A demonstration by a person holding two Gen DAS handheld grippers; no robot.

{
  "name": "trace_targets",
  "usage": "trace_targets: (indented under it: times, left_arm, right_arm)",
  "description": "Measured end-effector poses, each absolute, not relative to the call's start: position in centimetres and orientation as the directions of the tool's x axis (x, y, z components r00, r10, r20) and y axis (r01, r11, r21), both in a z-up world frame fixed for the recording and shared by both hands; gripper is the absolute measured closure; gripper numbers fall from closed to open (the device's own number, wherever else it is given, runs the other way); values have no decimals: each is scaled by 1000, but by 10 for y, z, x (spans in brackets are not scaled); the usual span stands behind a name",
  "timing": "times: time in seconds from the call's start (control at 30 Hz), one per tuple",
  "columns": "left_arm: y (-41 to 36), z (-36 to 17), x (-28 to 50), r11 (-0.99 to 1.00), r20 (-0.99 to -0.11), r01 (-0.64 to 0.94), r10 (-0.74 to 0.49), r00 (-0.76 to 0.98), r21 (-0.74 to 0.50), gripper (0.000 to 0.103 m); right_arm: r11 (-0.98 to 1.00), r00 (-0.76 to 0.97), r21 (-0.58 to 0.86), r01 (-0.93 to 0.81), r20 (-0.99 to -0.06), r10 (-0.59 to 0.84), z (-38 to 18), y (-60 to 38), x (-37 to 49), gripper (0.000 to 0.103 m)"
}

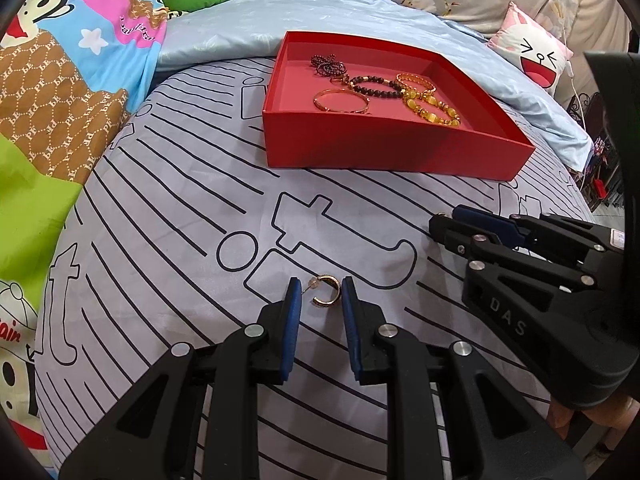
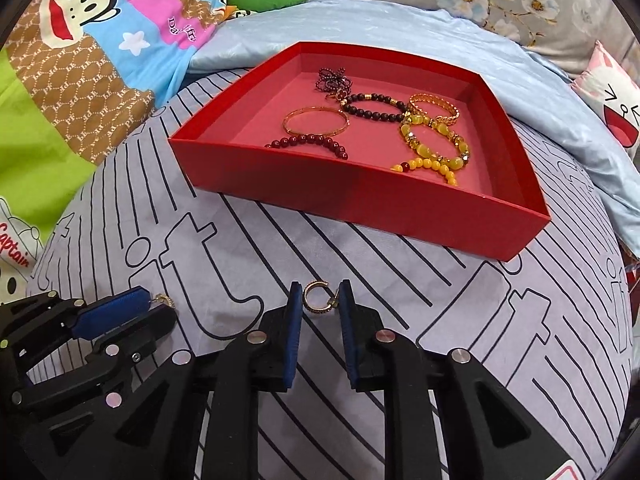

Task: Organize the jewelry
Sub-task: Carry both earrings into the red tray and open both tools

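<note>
Left hand-held gripper (image 1: pixel 319 300) sits low in the left wrist view with its blue pads narrowly apart around a gold hoop earring (image 1: pixel 327 290). The earring's post touches the left pad and its curve touches the right one; whether the pads truly pinch it I cannot tell. Right hand-held gripper (image 2: pixel 320 300), low centre in the right wrist view, brackets a second gold hoop earring (image 2: pixel 317 296), and its right pad meets the hoop's open end. No earlier picture is given. Both earrings lie over the grey line-printed bedsheet (image 2: pixel 400 292). Higher in the frame, a red shallow box (image 2: pixel 360 196) holds beaded bracelets (image 2: pixel 436 148) and a gold bangle (image 2: pixel 316 122).
</note>
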State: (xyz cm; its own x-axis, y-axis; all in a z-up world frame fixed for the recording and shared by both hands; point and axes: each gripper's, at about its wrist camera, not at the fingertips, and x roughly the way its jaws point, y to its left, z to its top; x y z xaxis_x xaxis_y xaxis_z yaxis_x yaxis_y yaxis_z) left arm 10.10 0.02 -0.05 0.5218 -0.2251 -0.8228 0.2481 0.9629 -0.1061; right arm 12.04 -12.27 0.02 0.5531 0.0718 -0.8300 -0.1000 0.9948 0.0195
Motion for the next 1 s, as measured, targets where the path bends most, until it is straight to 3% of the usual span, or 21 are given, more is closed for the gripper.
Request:
trace_targets:
  times: [1.0]
  left_arm:
    - [-17, 82, 88, 933, -730, 313, -337, 594, -175, 83]
  right_arm:
    - [984, 679, 164, -62, -716, 162, 90, -161, 70, 86]
